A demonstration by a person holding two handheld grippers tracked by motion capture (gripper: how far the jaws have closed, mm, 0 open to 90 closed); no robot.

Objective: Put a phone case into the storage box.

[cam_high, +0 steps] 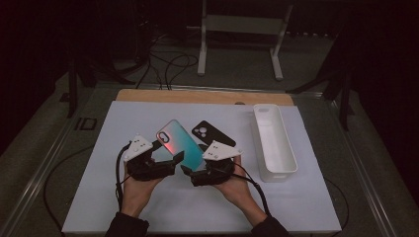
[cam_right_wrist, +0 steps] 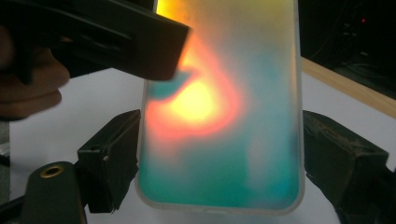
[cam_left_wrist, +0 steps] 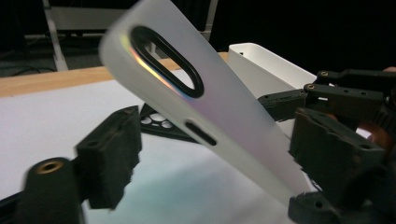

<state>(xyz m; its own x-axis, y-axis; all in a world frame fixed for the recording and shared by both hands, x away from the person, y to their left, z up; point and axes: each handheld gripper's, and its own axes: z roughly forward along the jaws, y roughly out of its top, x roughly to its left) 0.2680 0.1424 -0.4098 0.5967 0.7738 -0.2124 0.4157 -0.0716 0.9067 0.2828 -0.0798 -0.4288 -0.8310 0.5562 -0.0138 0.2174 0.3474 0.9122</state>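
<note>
An iridescent phone case [cam_high: 180, 143], teal with a pink-orange glow, is held tilted above the white mat [cam_high: 148, 212]. My right gripper [cam_high: 197, 160] is shut on its lower end; in the right gripper view both jaws press the edges of the case [cam_right_wrist: 219, 116], with the gripper [cam_right_wrist: 219, 158] centred on it. My left gripper [cam_high: 168, 151] stands open around the case's side. In the left gripper view the case [cam_left_wrist: 224, 107] slants between the wide-set jaws of that gripper [cam_left_wrist: 215, 154], its camera cutout uppermost. A black phone case [cam_high: 213, 133] lies flat on the mat behind.
A long white bin [cam_high: 274, 143] stands at the mat's right side. The wooden table edge [cam_high: 197, 96] runs along the back, with cables and a white stand on the floor beyond. Bare mat lies in front of both hands.
</note>
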